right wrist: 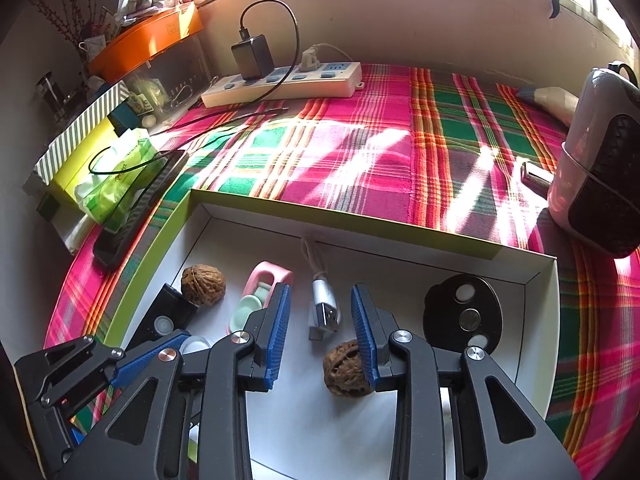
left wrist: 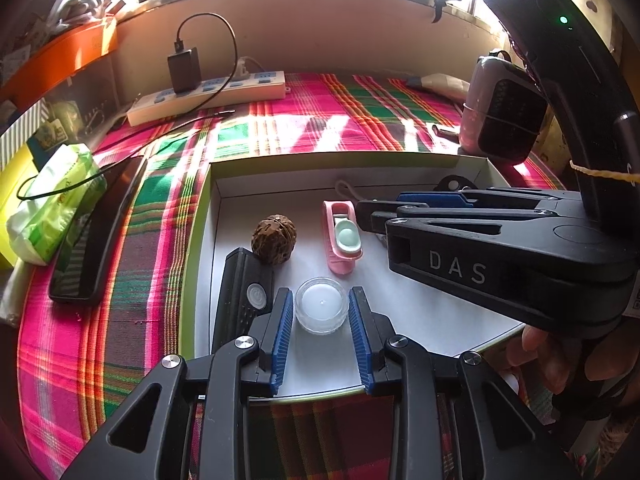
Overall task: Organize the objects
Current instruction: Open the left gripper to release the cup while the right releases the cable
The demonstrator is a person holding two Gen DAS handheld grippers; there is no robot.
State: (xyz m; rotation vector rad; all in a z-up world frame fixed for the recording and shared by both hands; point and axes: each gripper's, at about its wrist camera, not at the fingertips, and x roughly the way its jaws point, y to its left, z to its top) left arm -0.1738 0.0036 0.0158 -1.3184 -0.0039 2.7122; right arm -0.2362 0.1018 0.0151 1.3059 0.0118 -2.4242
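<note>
A shallow white tray (left wrist: 400, 164) with a green rim lies on the plaid cloth. My left gripper (left wrist: 320, 290) is open, its blue pads flanking a small clear jar (left wrist: 321, 304) that stands on the tray floor. Beside the jar lie a black button device (left wrist: 244, 300), a walnut (left wrist: 274, 240) and a pink-and-mint item (left wrist: 340, 236). My right gripper (right wrist: 320, 287) is open over a silver USB plug (right wrist: 326, 314). A second walnut (right wrist: 346, 368) rests against its right pad. A black oval disc (right wrist: 462, 312) lies to the right.
A white power strip (right wrist: 280, 80) with a black charger sits at the back. A black phone (left wrist: 96, 232) and a green tissue pack (left wrist: 52, 204) lie left of the tray. A pink-and-black appliance (right wrist: 600, 160) stands at the right, and an orange box (right wrist: 148, 40) sits at the far left.
</note>
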